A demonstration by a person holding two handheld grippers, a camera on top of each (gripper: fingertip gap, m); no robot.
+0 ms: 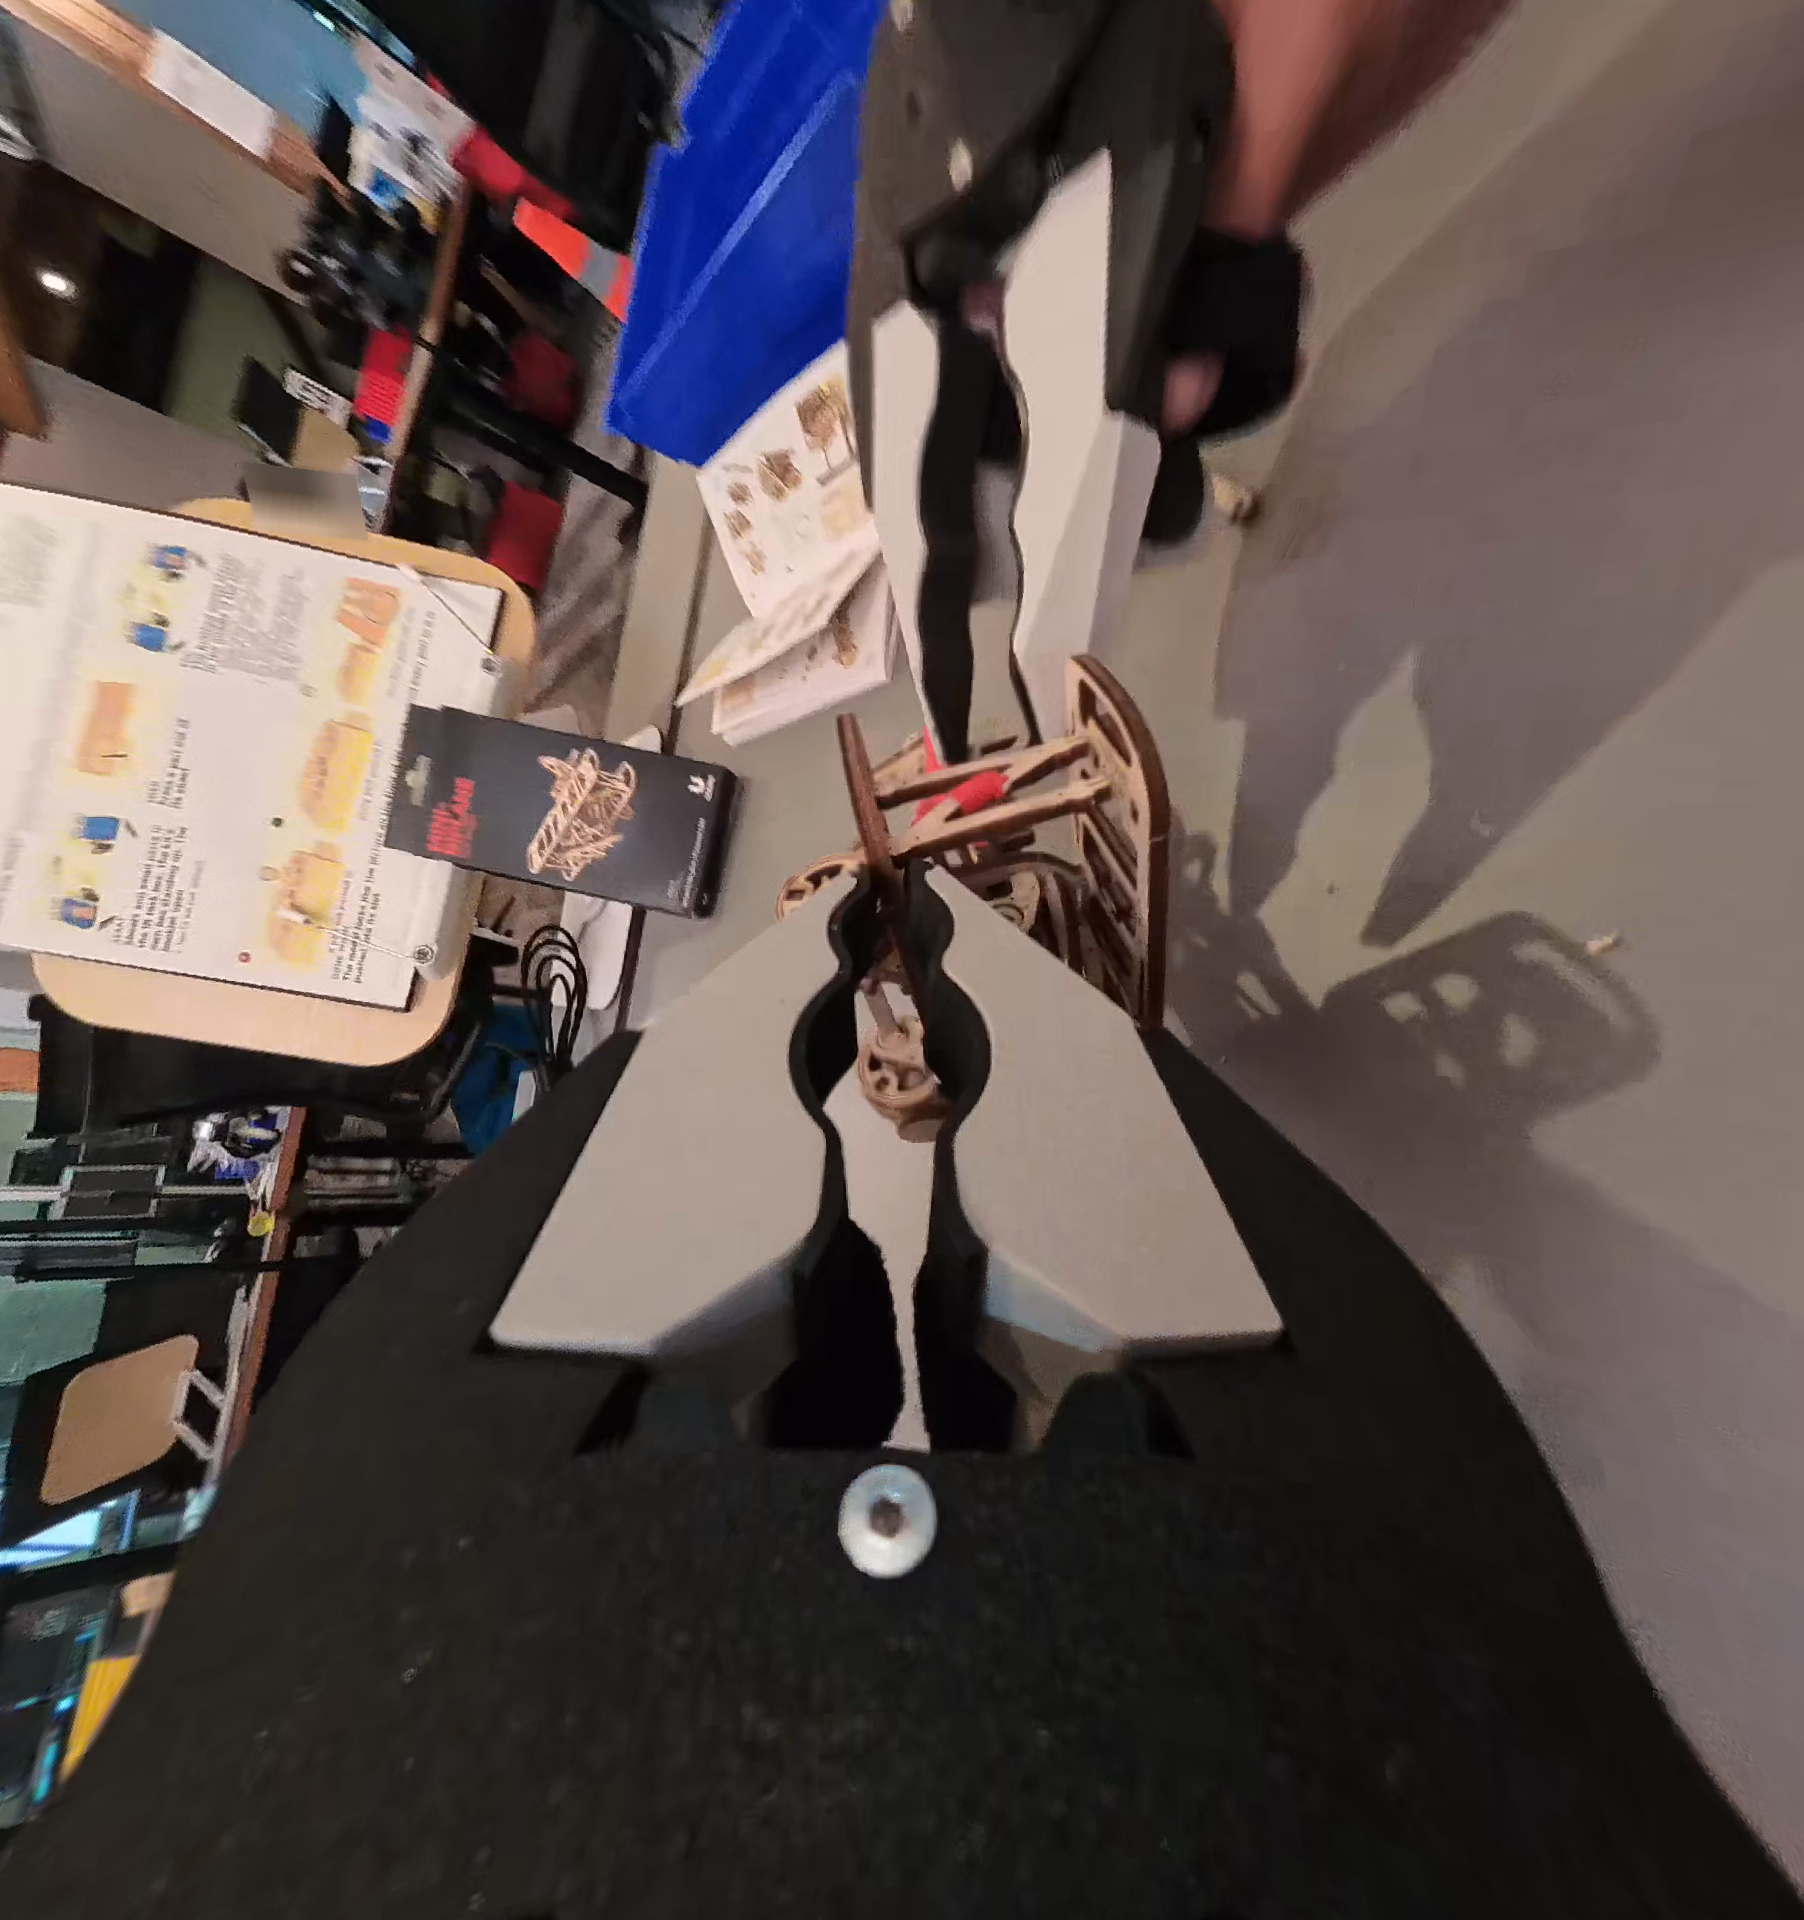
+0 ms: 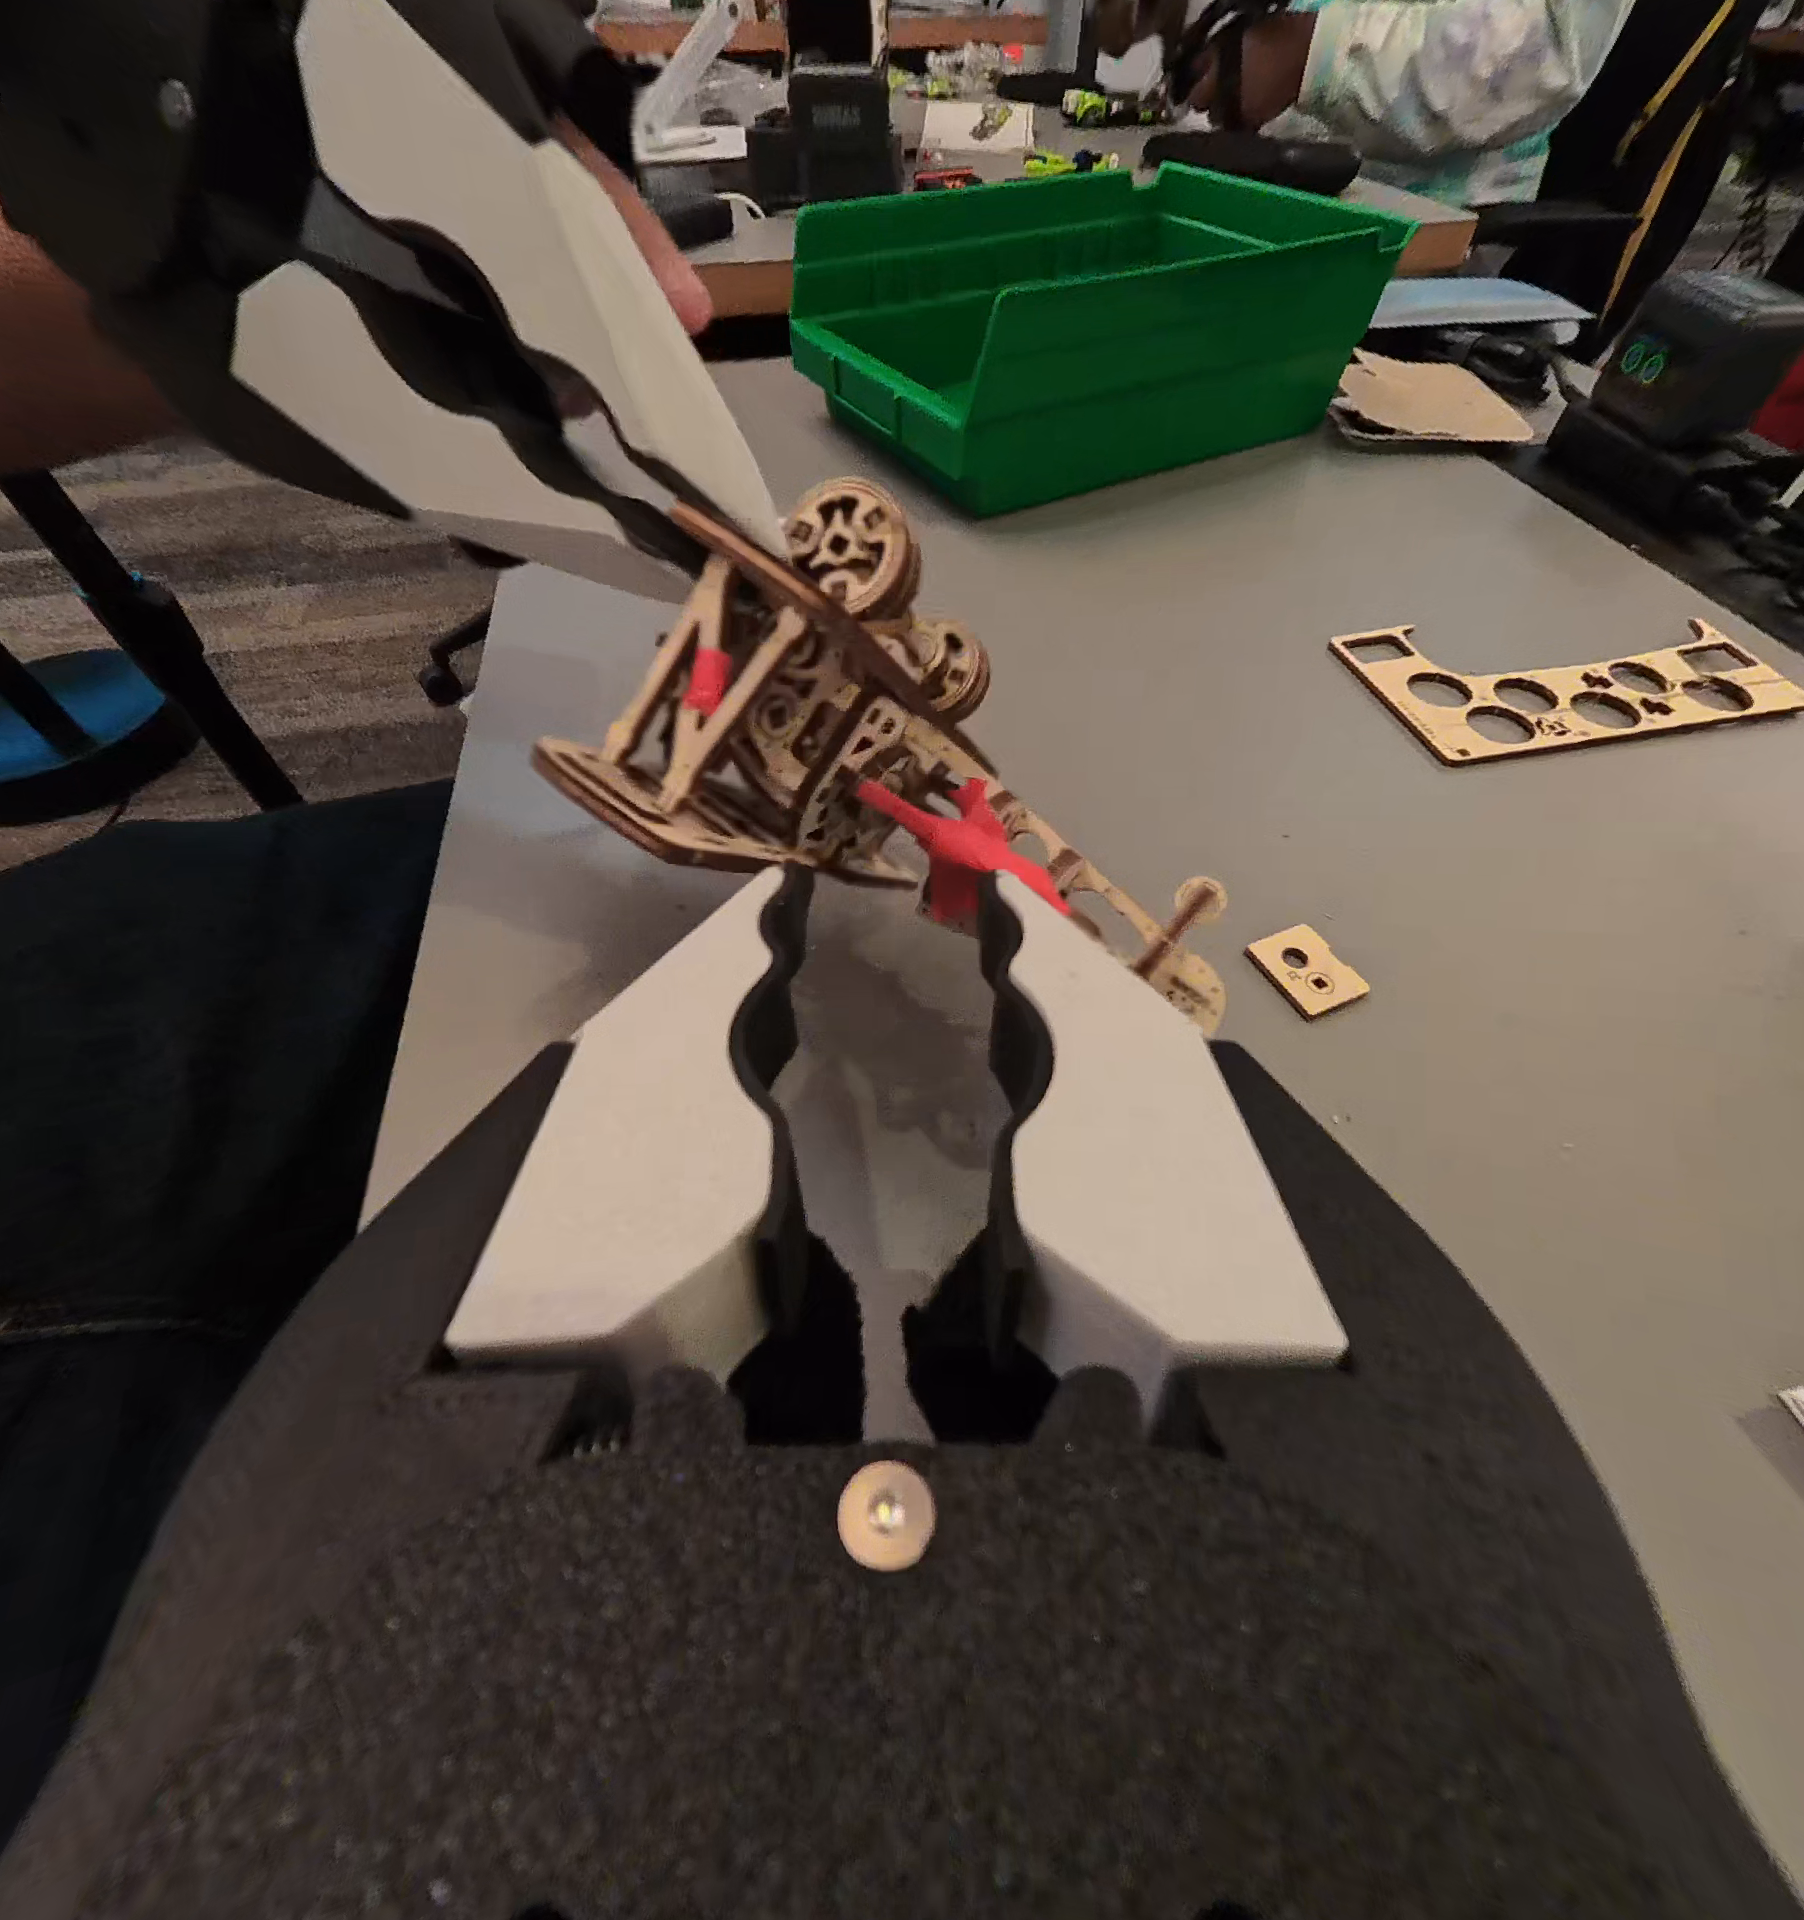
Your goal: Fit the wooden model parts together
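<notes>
A wooden model plane [image 2: 773, 727] with wheels and red bands is held tilted above the grey table [image 2: 1449, 1091]. My left gripper [image 1: 890, 899] is shut on a thin wooden wing plate of the model; it shows at the upper left in the right wrist view [image 2: 711, 530]. My right gripper [image 2: 893, 894] is open, its tips just under the model's body, and a red piece [image 2: 965, 831] sits by its right fingertip. In the left wrist view the right gripper [image 1: 965, 727] reaches down onto the model [image 1: 1043, 831] from above.
A green bin [image 2: 1085, 312] stands behind the model. A wooden sheet with cut-outs [image 2: 1563, 696] and a small wooden tab [image 2: 1305, 971] lie to the right. A black box [image 1: 565, 810], booklets [image 1: 804, 582] and a blue bin [image 1: 732, 239] lie farther off. The table edge runs at left. My right fingertips sit around 6 centimetres from my left ones.
</notes>
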